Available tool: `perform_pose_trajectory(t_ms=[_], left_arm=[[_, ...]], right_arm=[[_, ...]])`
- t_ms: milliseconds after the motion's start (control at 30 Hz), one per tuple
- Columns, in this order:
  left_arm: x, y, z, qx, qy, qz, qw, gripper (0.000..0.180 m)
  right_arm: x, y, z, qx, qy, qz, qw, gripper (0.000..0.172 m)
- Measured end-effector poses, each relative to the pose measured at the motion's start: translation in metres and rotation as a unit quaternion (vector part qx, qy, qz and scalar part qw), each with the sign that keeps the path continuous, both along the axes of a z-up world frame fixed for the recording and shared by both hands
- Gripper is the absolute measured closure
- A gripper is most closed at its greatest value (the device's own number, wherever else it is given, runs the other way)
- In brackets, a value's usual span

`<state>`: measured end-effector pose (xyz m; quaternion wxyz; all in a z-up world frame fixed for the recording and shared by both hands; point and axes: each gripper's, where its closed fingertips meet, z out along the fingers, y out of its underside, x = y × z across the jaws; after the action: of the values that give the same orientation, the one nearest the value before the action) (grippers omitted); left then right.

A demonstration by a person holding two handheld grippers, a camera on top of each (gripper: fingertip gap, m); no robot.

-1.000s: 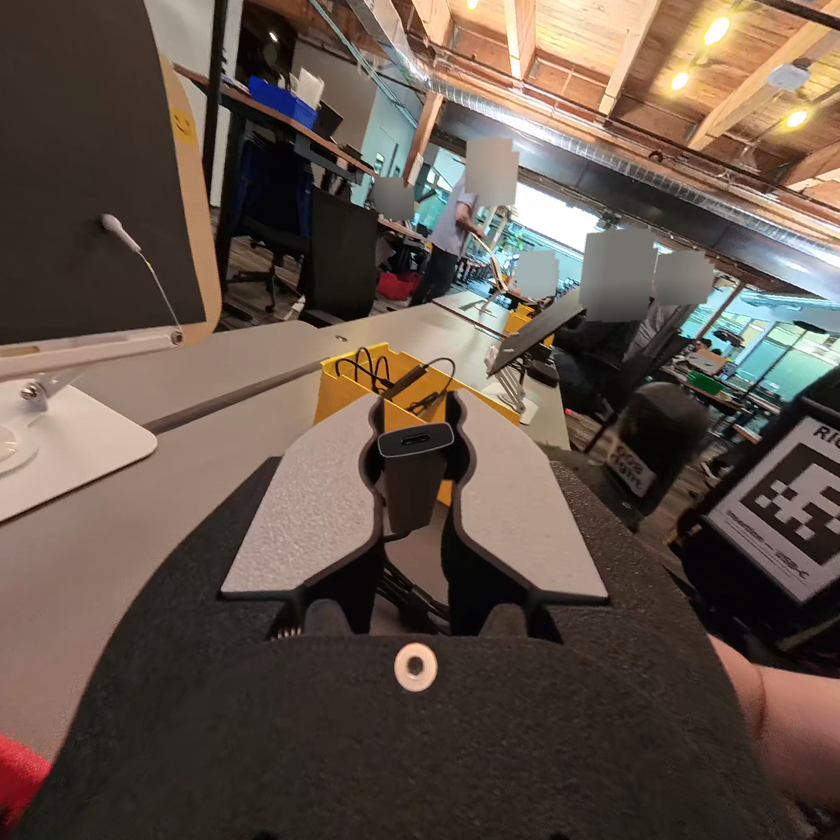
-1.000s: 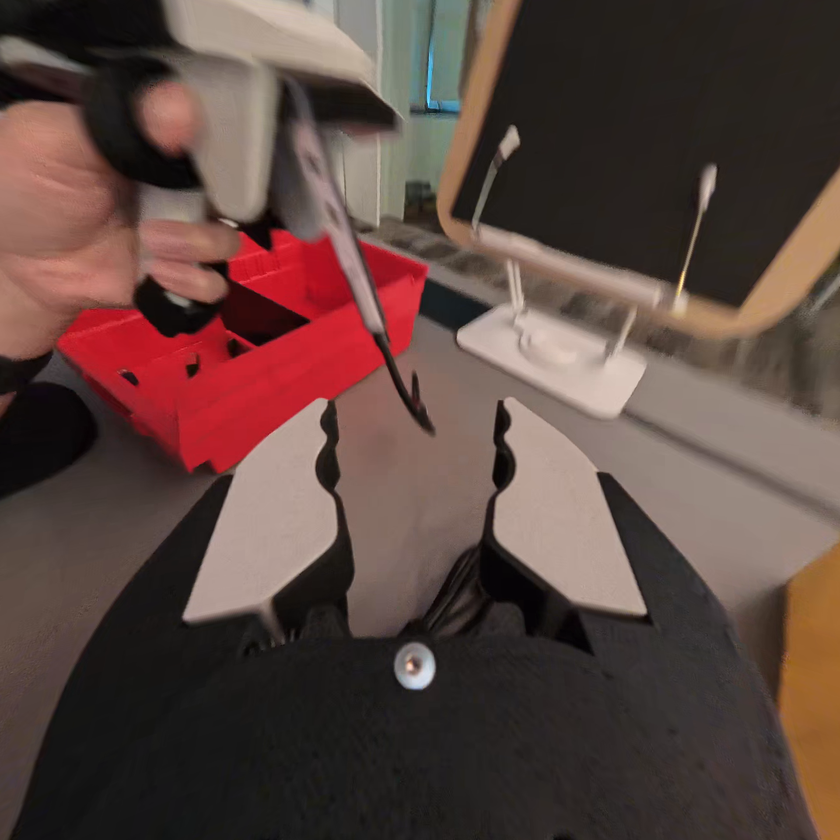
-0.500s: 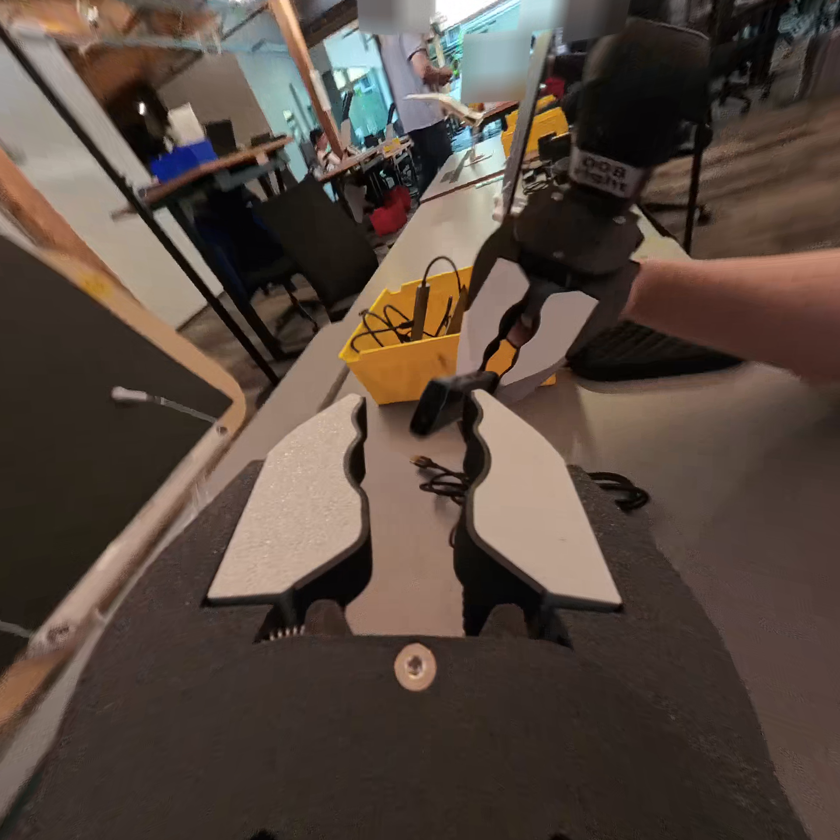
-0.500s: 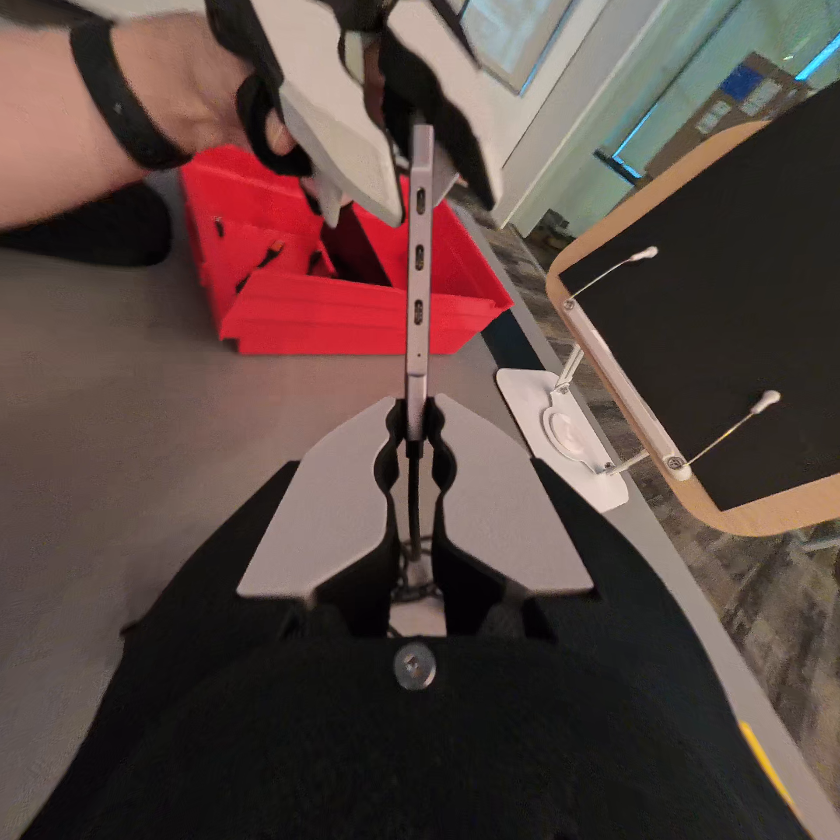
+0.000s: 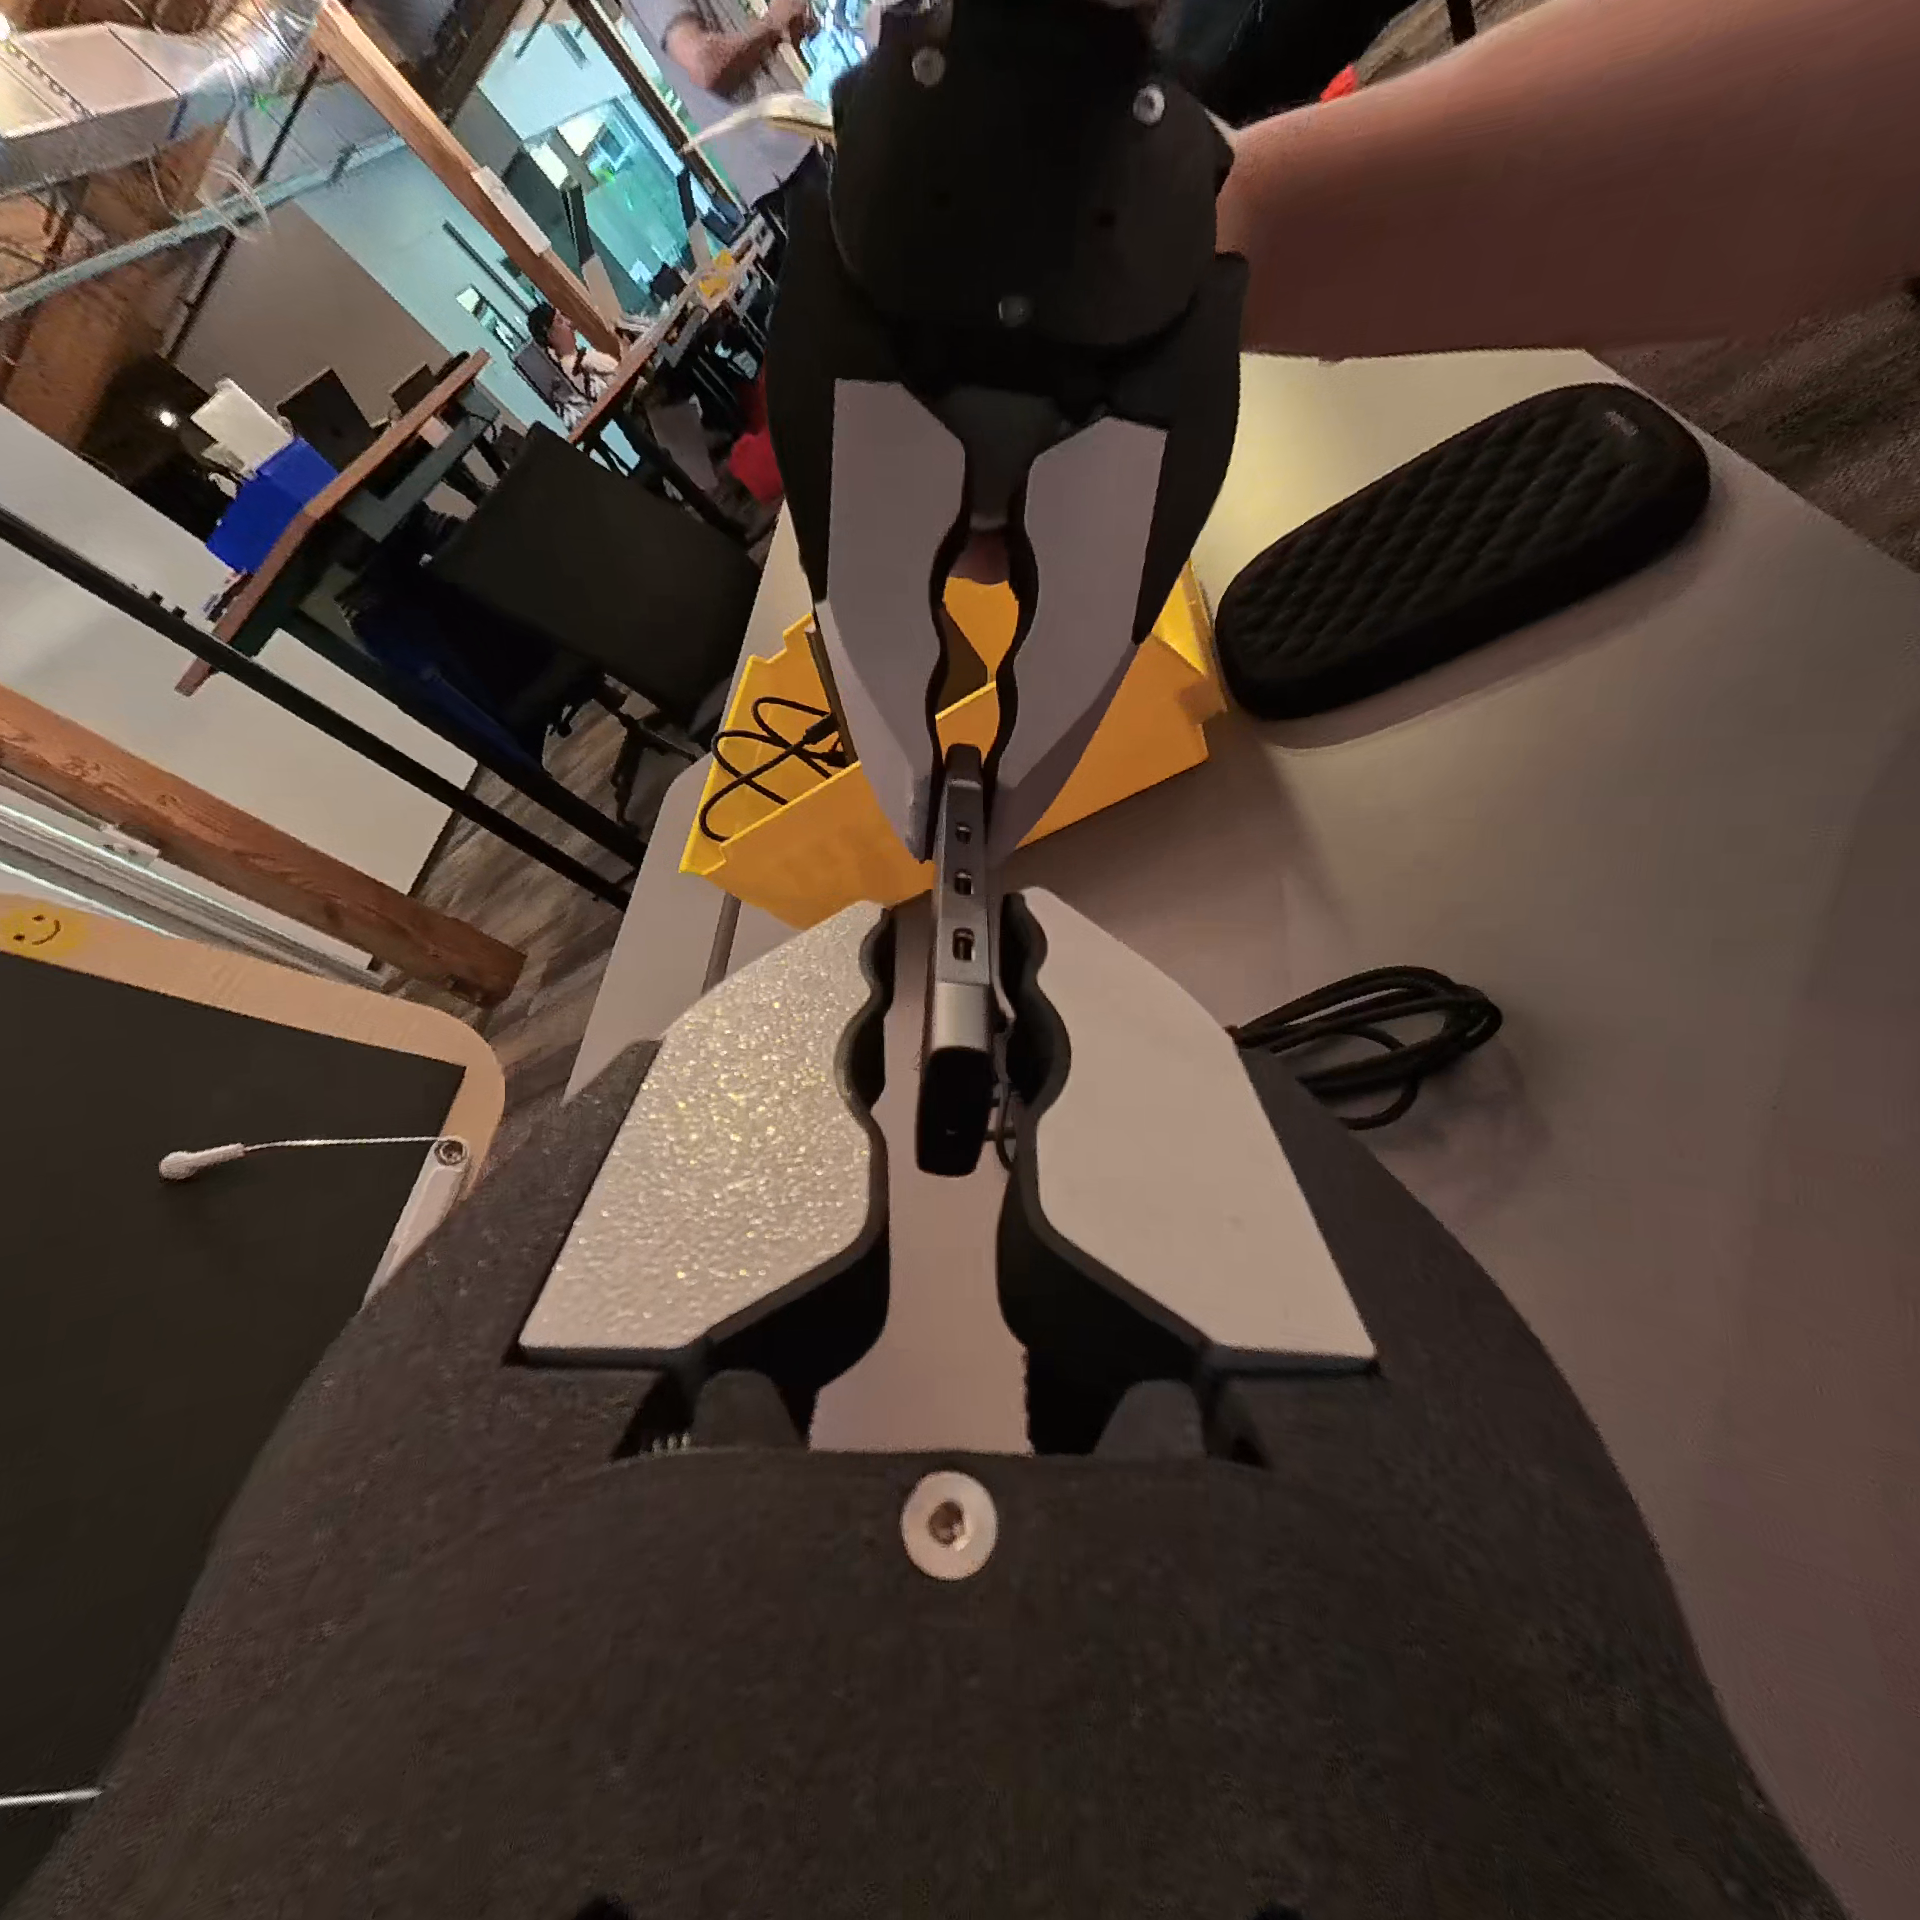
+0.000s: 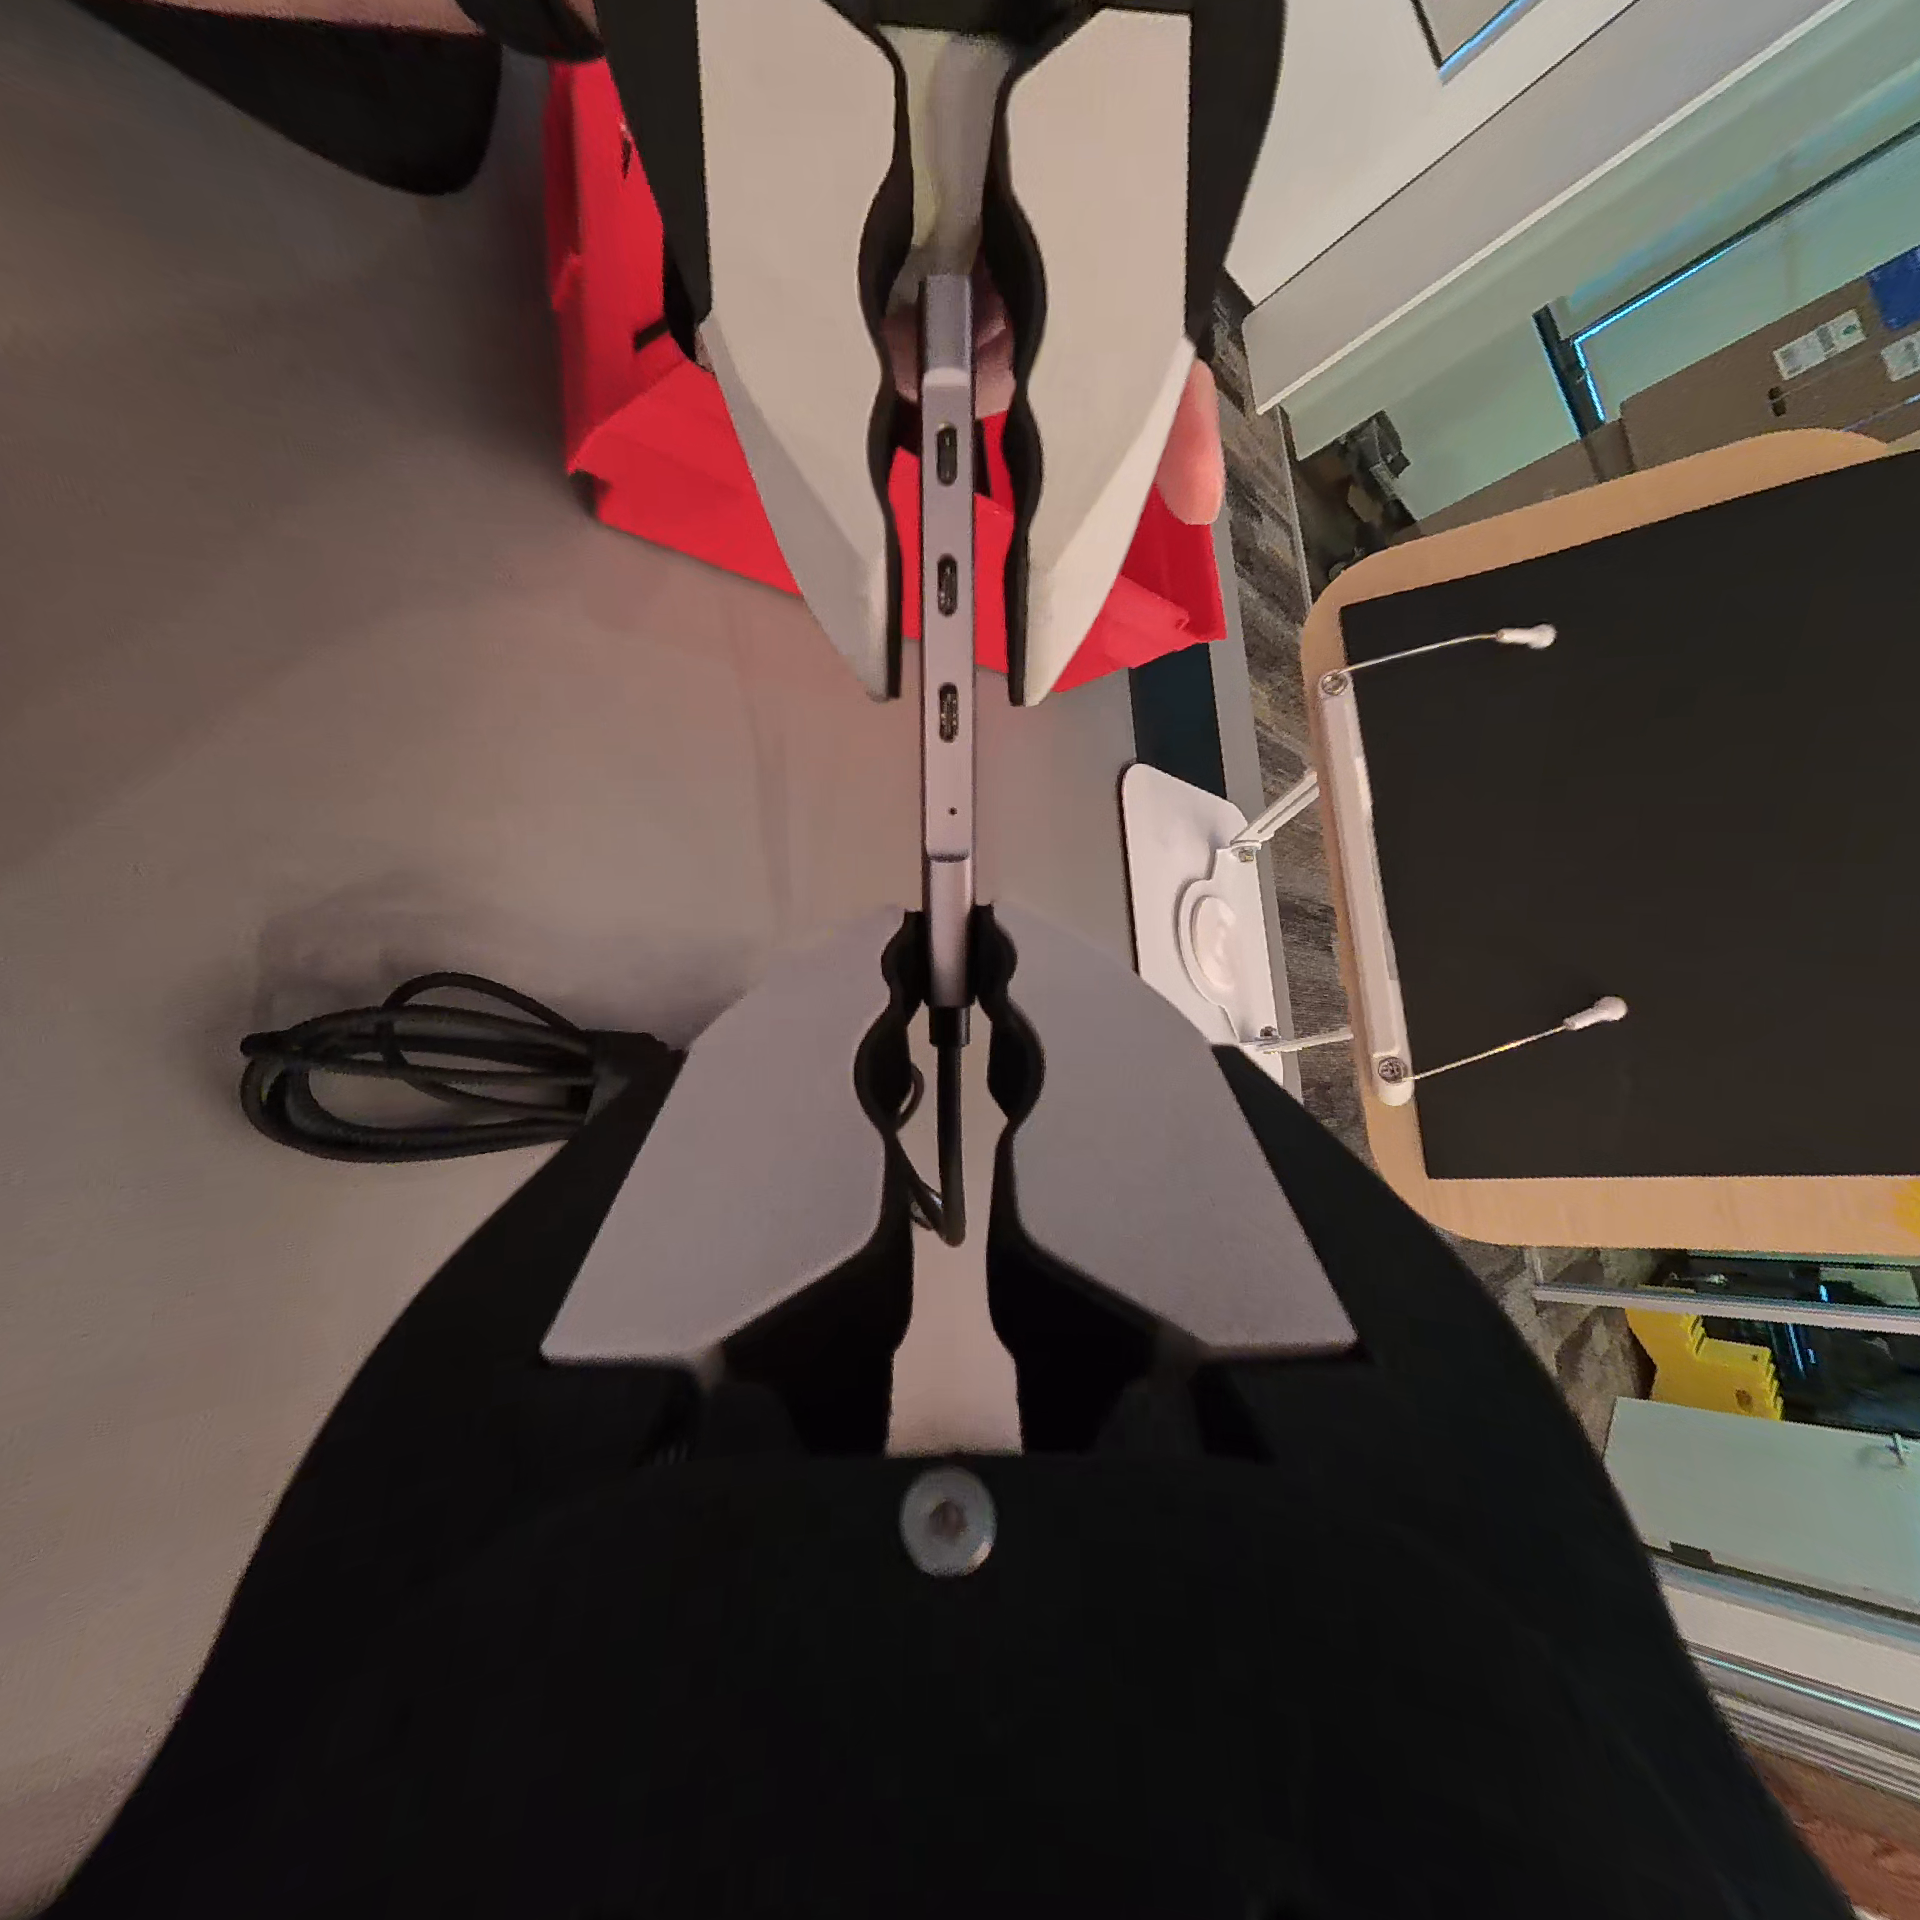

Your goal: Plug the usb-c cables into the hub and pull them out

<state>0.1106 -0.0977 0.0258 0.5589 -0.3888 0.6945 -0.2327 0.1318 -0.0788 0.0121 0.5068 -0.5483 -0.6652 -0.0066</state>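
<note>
- Right tongs (image 6: pixel 945 935) are clamped on the tail end of the grey hub (image 6: pixel 951 769). Left tongs (image 5: pixel 951 914) straddle its far end, slightly apart, not yet pinching.
- If the right tongs release first, the hub would likely drop.
- A lopsided left squeeze could twist the hub or cover its ports.
- The coiled cable (image 6: pixel 416 1070) lies unplugged to the left of the right tongs.
</note>
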Motion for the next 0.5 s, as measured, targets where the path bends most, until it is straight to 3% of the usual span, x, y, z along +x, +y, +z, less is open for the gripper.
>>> perform_pose_trajectory(t_ms=[267, 300, 400, 500], left_arm=[[-0.017, 0.021, -0.015, 0.032, 0.064, 0.054, 0.996, 0.172], [-0.021, 0.026, -0.014, 0.031, 0.068, 0.072, 0.995, 0.169], [-0.041, 0.041, 0.004, 0.021, 0.041, 0.132, 0.99, 0.138], [-0.058, 0.035, 0.026, 0.01, -0.004, 0.124, 0.992, 0.143]], right_arm=[[-0.01, 0.019, -0.007, 0.049, 0.006, 0.015, 0.999, 0.161], [-0.013, 0.026, -0.008, 0.07, 0.002, 0.019, 0.997, 0.161], [-0.018, 0.058, -0.013, 0.129, -0.025, 0.012, 0.991, 0.161], [-0.033, 0.077, -0.031, 0.154, -0.043, 0.031, 0.987, 0.161]])
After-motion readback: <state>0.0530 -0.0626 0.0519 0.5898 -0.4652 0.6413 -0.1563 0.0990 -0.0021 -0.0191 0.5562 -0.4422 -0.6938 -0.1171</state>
